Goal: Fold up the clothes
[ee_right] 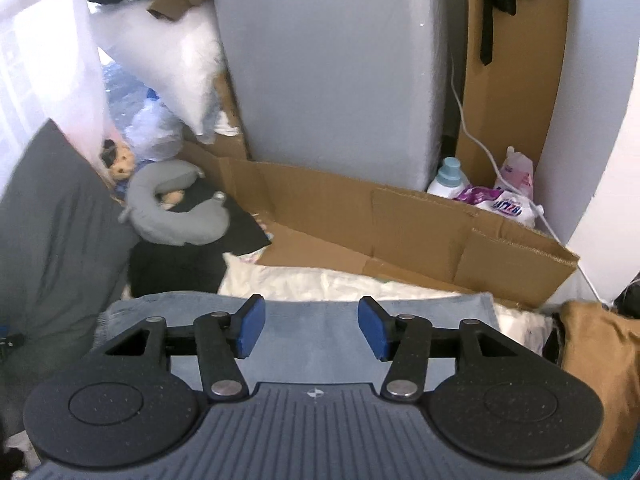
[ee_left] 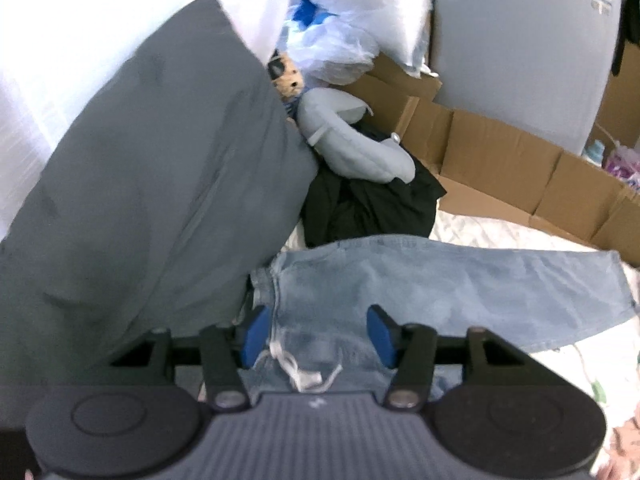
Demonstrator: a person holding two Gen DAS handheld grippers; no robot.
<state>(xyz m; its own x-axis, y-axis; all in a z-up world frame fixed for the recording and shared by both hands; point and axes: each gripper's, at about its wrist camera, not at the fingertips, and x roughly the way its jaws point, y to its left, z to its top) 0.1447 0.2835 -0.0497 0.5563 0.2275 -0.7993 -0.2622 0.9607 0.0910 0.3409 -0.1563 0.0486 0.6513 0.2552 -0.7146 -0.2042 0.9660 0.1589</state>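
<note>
Above the jeans point(ee_left: 440, 280) both your grippers tilt downward, the left gripper point(ee_left: 318, 334) and right gripper point(ee_right: 310, 326) each with jaws apart and nothing gripped. Behind the jeans, a flattened cardboard box point(ee_right: 400, 224) holds nothing; black clothes point(ee_left: 360, 204) lie beside it.

One pair of jeans point(ee_left: 440, 280) lies on the bed point(ee_right: 320, 280). One grey pillow point(ee_left: 160, 180), one white pillow point(ee_right: 172, 68), one neck pillow point(ee_right: 176, 208), one plush toy point(ee_left: 290, 78) and one black garment point(ee_left: 368, 208) are there. One flattened cardboard box point(ee_right: 400, 220), one bottle point(ee_right: 446, 180), one brown cloth point(ee_right: 600, 360). Two claws: left point(ee_left: 318, 336), right point(ee_right: 312, 328).
</note>
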